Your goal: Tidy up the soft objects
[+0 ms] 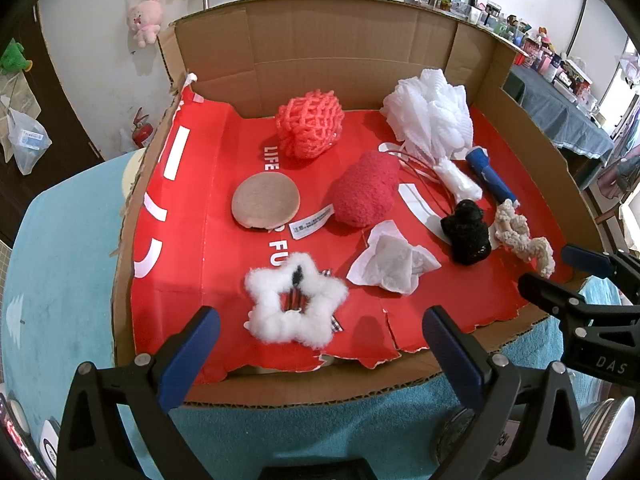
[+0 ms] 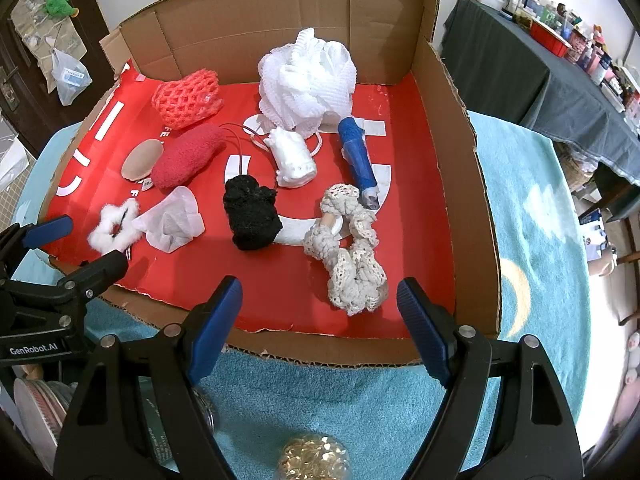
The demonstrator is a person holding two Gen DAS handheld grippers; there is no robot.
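1. Nearest the lens are the two grippers: the left gripper [image 1: 320, 344] and the right gripper [image 2: 320, 316] both hang at the near edge of the cardboard box [image 1: 360, 60], each with its blue-padded jaws spread wide and nothing between them.
2. There is one box, open at the top and torn down along its near side, with a red printed floor. It stands on a turquoise towel [image 2: 532, 208].
3. Eleven soft things lie in the box, one of each, all loose on the red floor.
4. Far row: a coral net ball [image 1: 310, 124] at the left and a white mesh puff [image 1: 430, 110] at the right, both close to the far wall.
5. Middle row, from the left: a tan round pad [image 1: 266, 200], a red fuzzy roll [image 1: 366, 188] with a white label at its near end, a small white mesh bundle [image 2: 292, 156], and a blue tube [image 2: 358, 156] lying lengthwise.
6. Near row, from the left: a white fluffy star ring [image 1: 294, 304] with a dark clip across it, a crumpled white tissue [image 1: 394, 260], a black knitted lump [image 2: 250, 216], and a cream crocheted scrunchie [image 2: 348, 252] at the right.
7. Thin red cords [image 1: 428, 178] run from the black lump toward the white puff.
8. The star ring lies just beyond the left gripper; the scrunchie lies just beyond the right.
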